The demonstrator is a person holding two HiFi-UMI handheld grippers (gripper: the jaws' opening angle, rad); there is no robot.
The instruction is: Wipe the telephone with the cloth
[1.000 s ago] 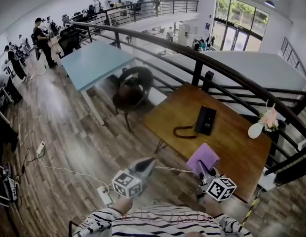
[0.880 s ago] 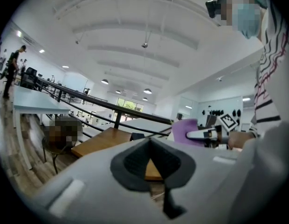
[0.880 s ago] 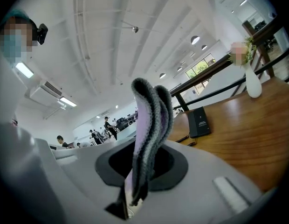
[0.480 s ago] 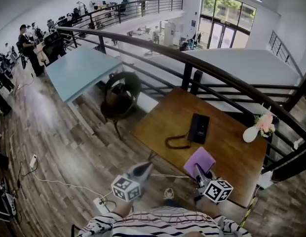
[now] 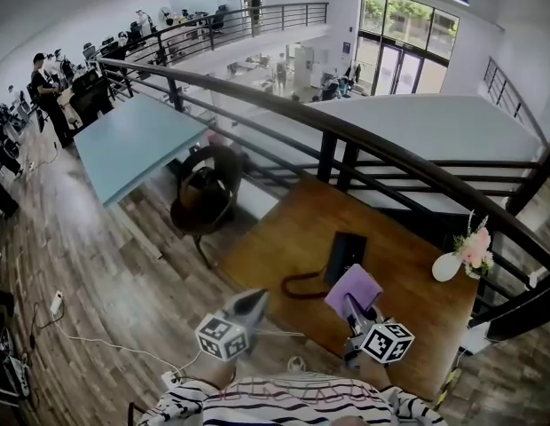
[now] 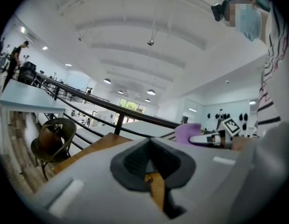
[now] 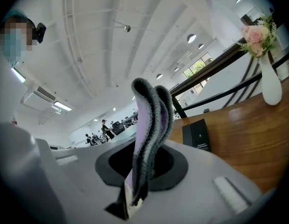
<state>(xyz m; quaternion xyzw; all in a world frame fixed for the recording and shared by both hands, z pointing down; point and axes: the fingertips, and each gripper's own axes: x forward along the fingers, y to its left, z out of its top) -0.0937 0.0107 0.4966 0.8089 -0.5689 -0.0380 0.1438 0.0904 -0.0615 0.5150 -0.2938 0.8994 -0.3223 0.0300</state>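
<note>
1. The right gripper (image 7: 143,171) is pinching a purple cloth (image 7: 151,120) by one edge, and the folded layers stand up from between its jaws
2. The left gripper (image 6: 151,164) has its jaws pressed together with nothing between them; it hangs over the floor, off the near left edge of the table (image 5: 408,327)
3. The telephone (image 5: 346,251) is black and lies flat near the middle of the wooden table, with its cord (image 5: 302,284) looped on the wood to its left
4. In the head view the cloth overlaps the near end of the telephone; in the right gripper view the telephone lies beyond the cloth, so the cloth probably hangs just above or short of it, though I cannot tell whether they touch
5. The cloth looks soft, light and limp; a grip near one edge leaves a loose flap, which would probably need pressing flat on the telephone to wipe well
6. The telephone looks stiff, fairly light and smooth, so it may slide on the wood under a wipe; the receiver could shift and the cord could drag
7. A likely place to steady it is a long side edge, with the free left gripper, clear of the cord
8. A white vase (image 5: 446,266) with flowers stands well to the right and looks easy to topple
</note>
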